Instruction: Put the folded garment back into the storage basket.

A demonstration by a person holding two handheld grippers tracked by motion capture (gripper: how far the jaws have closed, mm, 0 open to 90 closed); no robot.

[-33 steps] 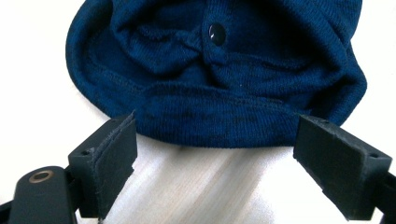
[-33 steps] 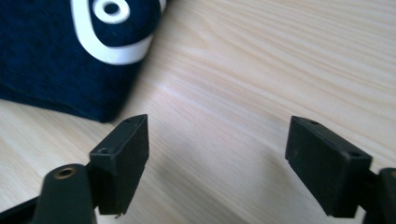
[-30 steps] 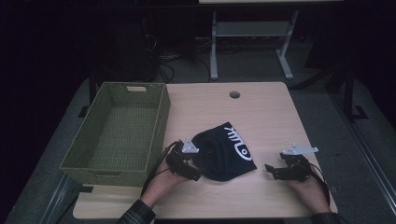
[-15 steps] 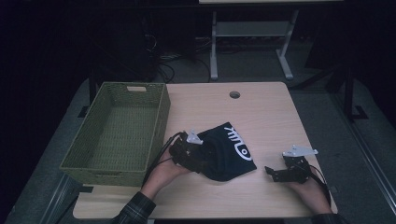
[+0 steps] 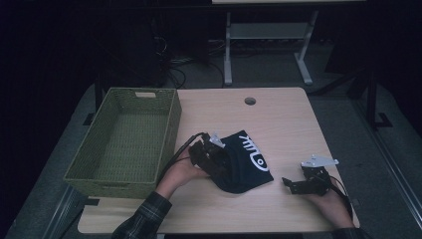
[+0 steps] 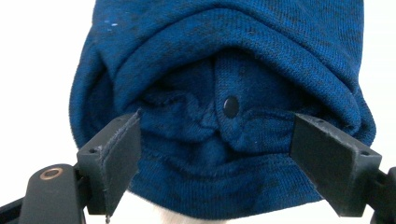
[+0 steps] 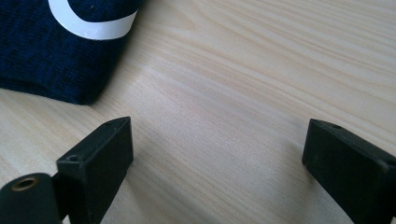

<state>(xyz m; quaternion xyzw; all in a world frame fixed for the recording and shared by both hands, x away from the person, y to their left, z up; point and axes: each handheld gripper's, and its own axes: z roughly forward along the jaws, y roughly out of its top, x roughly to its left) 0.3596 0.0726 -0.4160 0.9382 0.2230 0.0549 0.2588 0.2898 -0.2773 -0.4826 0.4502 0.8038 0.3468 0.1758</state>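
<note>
High view first: the table [image 5: 278,124] carries a woven green basket [image 5: 102,174] at its left, and as far as I can see nothing lies in it. The dark blue knit garment [image 5: 246,164] with a white logo lies bunched on the bare wood just right of the basket, so I judge the putting-away hardly begun. The left gripper [image 5: 219,167] is at the garment's near-left edge; in the left gripper view its jaws stand apart on either side of a fold with a snap button [image 6: 230,106]. They have just been closing a little, not yet pinching the cloth. The right gripper [image 5: 293,183] rests well to the right, jaws wide over bare wood. Grasp, lift and drop all remain.
</note>
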